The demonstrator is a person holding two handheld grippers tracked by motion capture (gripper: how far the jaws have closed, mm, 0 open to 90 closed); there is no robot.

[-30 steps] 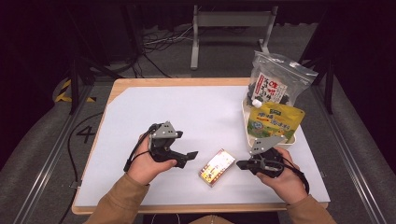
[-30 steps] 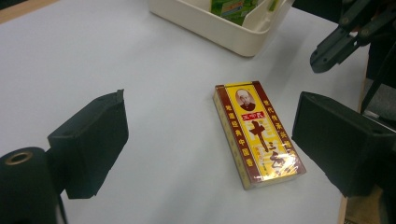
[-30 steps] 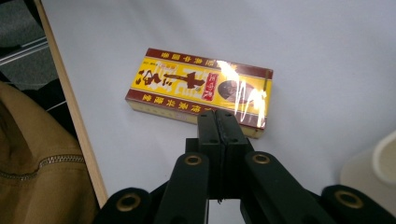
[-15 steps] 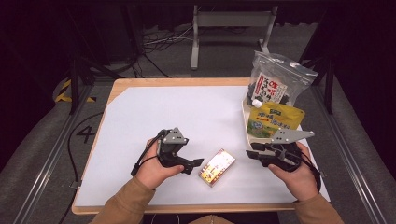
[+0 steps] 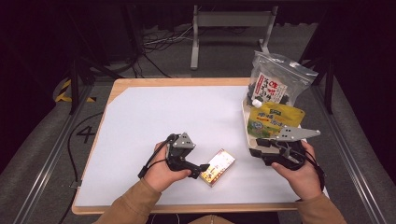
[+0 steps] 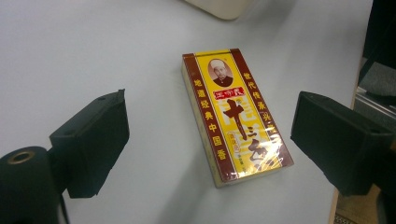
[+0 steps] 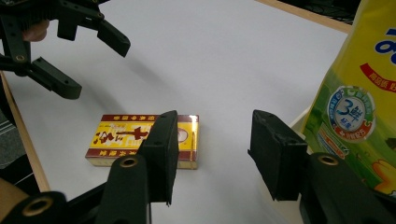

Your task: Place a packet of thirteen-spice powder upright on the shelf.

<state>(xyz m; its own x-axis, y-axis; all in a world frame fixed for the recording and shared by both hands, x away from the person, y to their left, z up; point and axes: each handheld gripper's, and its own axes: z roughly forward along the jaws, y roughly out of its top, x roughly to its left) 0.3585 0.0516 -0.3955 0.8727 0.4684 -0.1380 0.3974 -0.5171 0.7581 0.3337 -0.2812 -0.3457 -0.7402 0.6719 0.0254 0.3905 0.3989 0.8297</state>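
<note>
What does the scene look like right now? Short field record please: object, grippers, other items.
object: yellow and brown box, flat on the white table
left gripper: open, jaws either side of the box, not touching it
right gripper: open, nothing between the jaws, which have just been opening
tray: at the table's right edge, holds a yellow pouch
behind pouch: clear bag with dark contents

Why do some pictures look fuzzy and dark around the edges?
In the high view, the white table is brightly lit while the floor around it falls into dark. In the left gripper view, the yellow box is sharp with a little shine on its wrap, but the near black jaws look soft. In the right gripper view, the yellow pouch is close and slightly blurred.
</note>
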